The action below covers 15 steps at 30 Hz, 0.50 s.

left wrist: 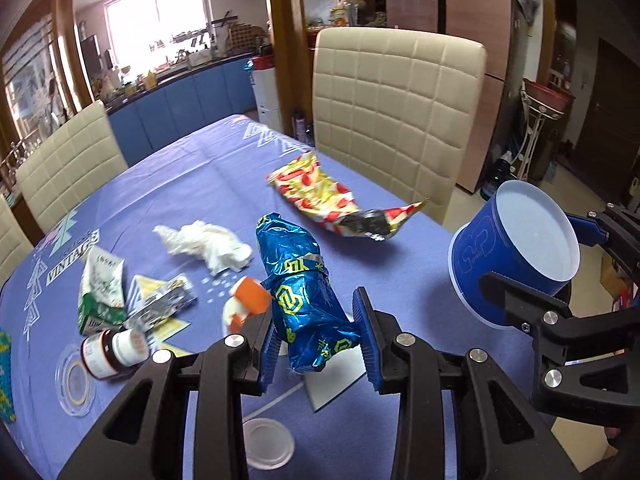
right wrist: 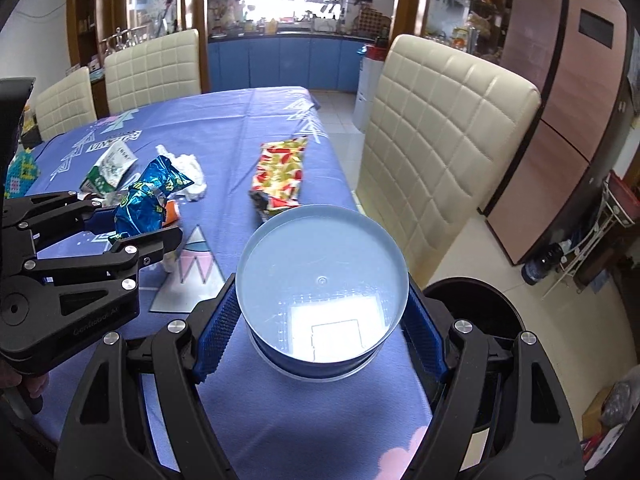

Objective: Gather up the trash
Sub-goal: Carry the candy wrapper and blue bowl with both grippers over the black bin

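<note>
Blue foil wrapper [left wrist: 306, 300] is up off the counter [left wrist: 192, 184], clamped in the left hand-held gripper [left wrist: 318, 340]. At its 3 o'clock, the blue cup [right wrist: 320, 300] sits clamped in the right hand-held gripper [right wrist: 320, 320], mouth toward the lens. The dark bin [right wrist: 480, 320] looks to be at 4 o'clock below: keep both grips firm and carry them over its rim before letting go.

"VINTAGE" is printed, seemingly white, on the blue tablecloth [left wrist: 168, 168].
</note>
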Tool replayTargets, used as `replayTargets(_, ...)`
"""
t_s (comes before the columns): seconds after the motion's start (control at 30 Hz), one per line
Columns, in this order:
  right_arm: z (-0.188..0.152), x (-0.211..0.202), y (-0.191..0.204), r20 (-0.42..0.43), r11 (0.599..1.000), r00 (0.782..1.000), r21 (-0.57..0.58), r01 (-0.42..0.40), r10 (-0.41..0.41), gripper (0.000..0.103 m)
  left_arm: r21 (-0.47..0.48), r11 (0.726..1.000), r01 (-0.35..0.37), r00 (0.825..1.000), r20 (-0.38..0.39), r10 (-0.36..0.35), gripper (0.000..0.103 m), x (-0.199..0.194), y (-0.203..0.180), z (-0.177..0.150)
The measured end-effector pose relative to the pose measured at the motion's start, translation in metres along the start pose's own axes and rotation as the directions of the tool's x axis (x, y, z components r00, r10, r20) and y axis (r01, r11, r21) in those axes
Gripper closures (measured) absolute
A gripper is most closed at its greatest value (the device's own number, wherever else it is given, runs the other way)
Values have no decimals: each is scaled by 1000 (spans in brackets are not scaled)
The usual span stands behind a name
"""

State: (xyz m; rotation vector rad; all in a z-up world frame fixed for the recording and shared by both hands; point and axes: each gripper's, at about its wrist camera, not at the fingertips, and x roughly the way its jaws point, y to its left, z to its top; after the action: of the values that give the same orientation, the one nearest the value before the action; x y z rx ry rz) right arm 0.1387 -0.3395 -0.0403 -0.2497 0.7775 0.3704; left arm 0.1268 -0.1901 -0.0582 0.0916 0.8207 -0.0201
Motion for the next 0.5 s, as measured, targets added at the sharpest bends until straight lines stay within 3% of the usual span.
replayTargets(0.5,-7,0,-61,-7,995,997,69,73,-73,26,81,994,72,997,2,-72,70,24,-59,28)
